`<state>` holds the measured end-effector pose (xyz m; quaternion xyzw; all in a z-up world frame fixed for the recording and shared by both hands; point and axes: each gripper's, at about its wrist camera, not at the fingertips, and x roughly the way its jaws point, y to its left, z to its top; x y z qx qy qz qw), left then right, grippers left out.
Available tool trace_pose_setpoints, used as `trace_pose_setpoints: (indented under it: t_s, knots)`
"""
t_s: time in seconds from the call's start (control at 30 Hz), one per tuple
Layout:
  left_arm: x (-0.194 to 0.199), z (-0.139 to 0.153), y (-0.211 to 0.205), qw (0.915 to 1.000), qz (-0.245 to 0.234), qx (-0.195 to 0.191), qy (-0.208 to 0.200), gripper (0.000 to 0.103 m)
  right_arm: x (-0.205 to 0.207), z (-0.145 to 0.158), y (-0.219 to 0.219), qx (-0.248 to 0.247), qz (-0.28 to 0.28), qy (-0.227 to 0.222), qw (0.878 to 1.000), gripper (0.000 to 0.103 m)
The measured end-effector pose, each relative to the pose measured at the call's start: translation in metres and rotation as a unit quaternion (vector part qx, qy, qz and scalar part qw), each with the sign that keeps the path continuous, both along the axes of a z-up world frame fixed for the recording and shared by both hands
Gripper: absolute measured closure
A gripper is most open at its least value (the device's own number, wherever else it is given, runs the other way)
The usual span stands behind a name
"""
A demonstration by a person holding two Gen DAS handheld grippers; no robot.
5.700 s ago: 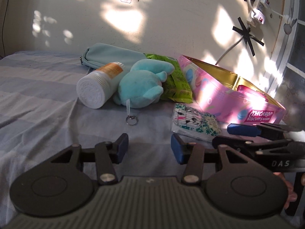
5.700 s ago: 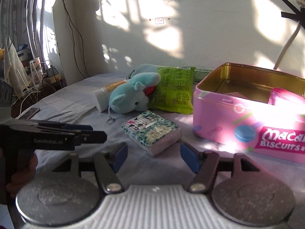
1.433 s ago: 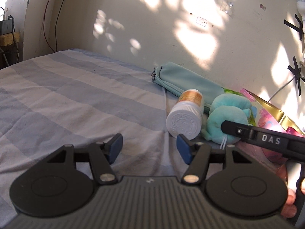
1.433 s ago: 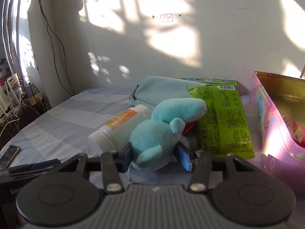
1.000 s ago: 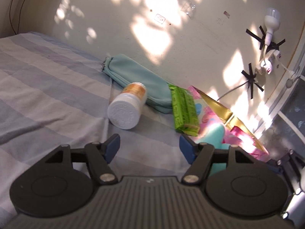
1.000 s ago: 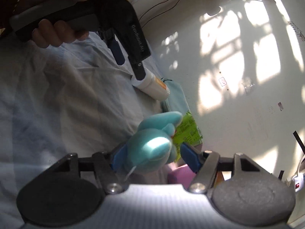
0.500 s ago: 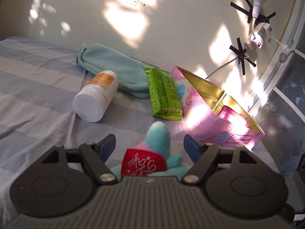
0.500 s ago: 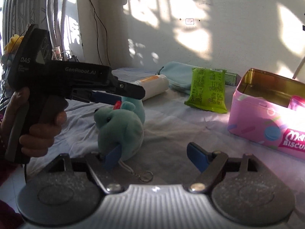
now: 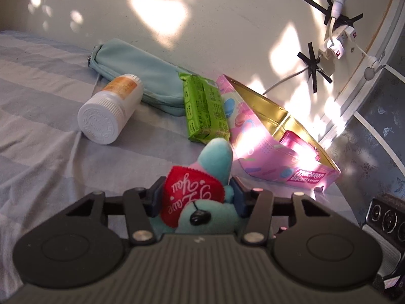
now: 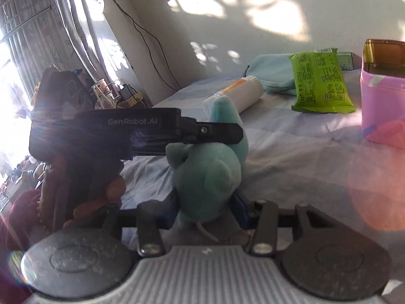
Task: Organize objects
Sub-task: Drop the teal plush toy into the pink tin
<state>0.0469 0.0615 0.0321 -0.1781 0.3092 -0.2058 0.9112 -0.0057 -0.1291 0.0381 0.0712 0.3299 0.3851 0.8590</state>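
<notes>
A teal plush toy [image 9: 217,157] with a red heart stands on the striped bed sheet [image 9: 45,116], in front of the other objects. My left gripper [image 9: 197,197] is closing on its upper body, blue pads pressed against both sides. My right gripper [image 10: 205,210] is closing too, and its pads squeeze the plush toy [image 10: 207,172] low down. In the right wrist view a hand holds the left gripper, whose finger [image 10: 222,129] crosses the toy's head. The open pink biscuit tin [image 9: 265,152] lies behind and to the right.
A white bottle [image 9: 106,109] lies on its side, with a teal pouch [image 9: 141,68] behind it and a green packet [image 9: 205,109] against the tin. A pink packet [image 9: 296,144] sits inside the tin. The wall carries a taped power strip [image 9: 336,45] and its cable.
Half a second ago both grippers stood open around the upright plush toy. Now both pairs of jaws have closed onto it. A second ago the right gripper alone carried it.
</notes>
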Motion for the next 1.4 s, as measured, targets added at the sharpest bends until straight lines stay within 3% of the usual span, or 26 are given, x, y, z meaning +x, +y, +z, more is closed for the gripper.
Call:
trace_pose_setpoints:
  t_s: [0.17,0.33,0.63,0.77,0.87,0.97,1.13,1.4]
  knots:
    - [0.037,0.055,-0.047,0.9967,-0.047,0.007,-0.065,0.048,-0.001,0.036,-0.027,-0.014,-0.062,-0.116,0.991,0.062]
    - [0.094,0.081,-0.12,0.9884,-0.096,0.032,-0.112,0.048,0.024,0.059,-0.068,-0.038,-0.164,-0.19,0.967,0.061]
    - [0.169,0.058,-0.189,0.9879,-0.102,0.06,-0.1,0.047,0.107,0.041,-0.125,-0.047,-0.251,-0.151,0.955,0.061]
    - [0.184,0.048,-0.196,0.9913,-0.09,0.058,-0.076,0.043,0.133,0.028,-0.126,-0.086,-0.292,-0.16,0.939,0.052]
    - [0.18,0.046,-0.195,0.9912,-0.089,0.06,-0.077,0.043,0.131,0.028,-0.133,-0.07,-0.297,-0.164,0.938,0.051]
    - [0.167,0.048,-0.189,0.9912,-0.077,0.067,-0.084,0.043,0.123,0.031,-0.137,-0.071,-0.314,-0.183,0.929,0.046]
    - [0.125,0.059,-0.162,0.9914,-0.058,0.061,-0.1,0.043,0.112,0.037,-0.143,-0.042,-0.319,-0.178,0.93,0.046]
    - [0.044,0.054,-0.11,0.9866,-0.01,0.112,-0.118,0.043,0.071,0.045,-0.125,-0.04,-0.3,-0.184,0.935,0.046]
